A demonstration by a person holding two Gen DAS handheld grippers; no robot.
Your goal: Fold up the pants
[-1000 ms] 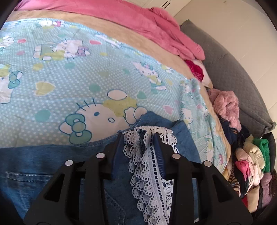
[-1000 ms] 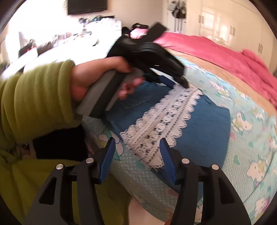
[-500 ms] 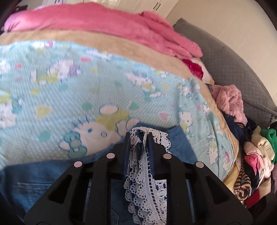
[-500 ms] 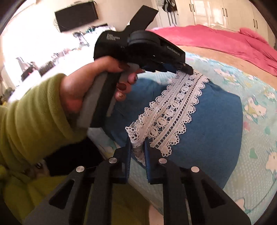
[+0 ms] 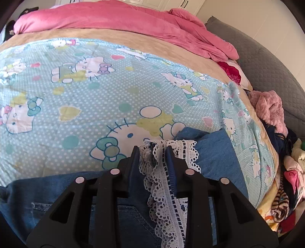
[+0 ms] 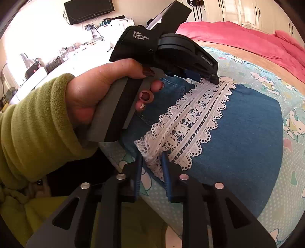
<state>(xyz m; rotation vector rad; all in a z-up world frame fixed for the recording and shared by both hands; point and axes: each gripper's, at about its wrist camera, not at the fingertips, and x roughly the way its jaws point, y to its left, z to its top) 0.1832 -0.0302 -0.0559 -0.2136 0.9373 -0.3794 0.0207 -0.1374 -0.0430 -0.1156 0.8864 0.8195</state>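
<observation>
Your right gripper (image 6: 151, 162) pinches the near end of the white lace trim (image 6: 192, 122) on the blue denim pants (image 6: 247, 133), jaws easing apart with lace bunched between the pads. Your left gripper (image 5: 151, 152) clamps the far end of that trim, jaws also easing apart with the lace between them; your left hand (image 6: 99, 91) in a green fleece sleeve (image 6: 34, 126) grips its handle. The pants lie folded on the light blue cartoon-cat bedsheet (image 5: 76, 91) near the bed edge. Beyond, a pink blanket (image 5: 114, 17); off to the right, a heap of mixed clothes (image 5: 286, 171).
</observation>
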